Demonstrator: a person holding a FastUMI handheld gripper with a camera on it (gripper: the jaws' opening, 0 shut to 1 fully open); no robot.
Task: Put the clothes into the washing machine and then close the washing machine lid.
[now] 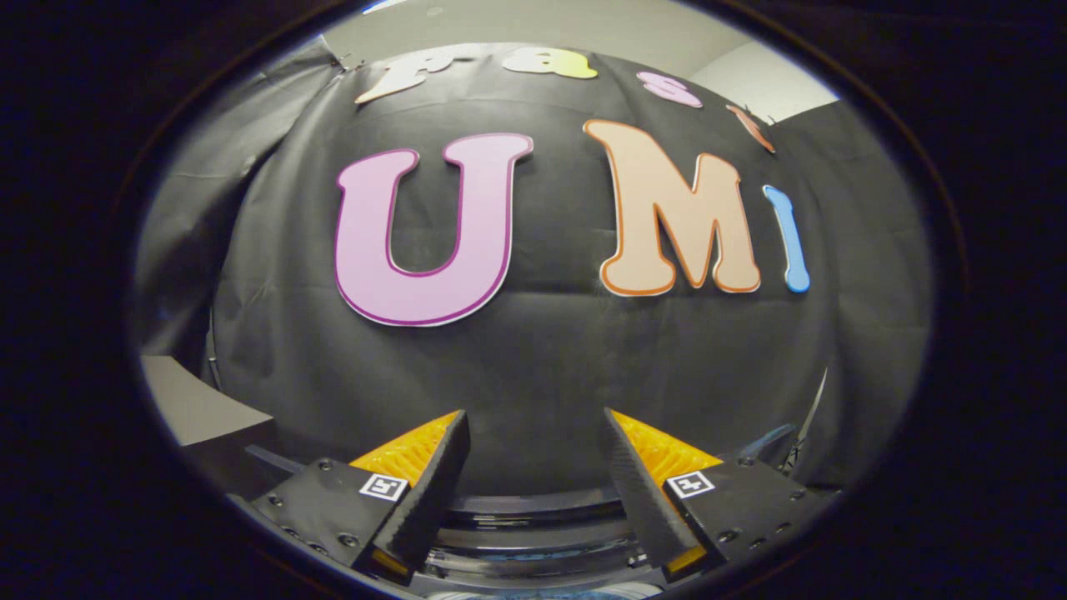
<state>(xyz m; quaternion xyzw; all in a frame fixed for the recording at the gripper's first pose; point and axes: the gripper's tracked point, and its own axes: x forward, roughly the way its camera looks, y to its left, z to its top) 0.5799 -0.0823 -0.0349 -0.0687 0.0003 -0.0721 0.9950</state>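
Note:
My gripper (533, 433) is open, its two fingers spread wide with nothing between them. It is raised and faces the black cloth wall straight ahead. Low between the fingers shows the dark curved rim of the washing machine (533, 517), with glossy ringed edges; whether its lid is up or down I cannot tell. A sliver of bluish surface (542, 593) lies just under that rim, too small to identify.
The black cloth wall (533, 358) stands close ahead beyond the fingers. A pale flat surface (196, 408) sits beside the left finger. A thin light edge and a dark handle-like part (771, 442) rise beside the right finger.

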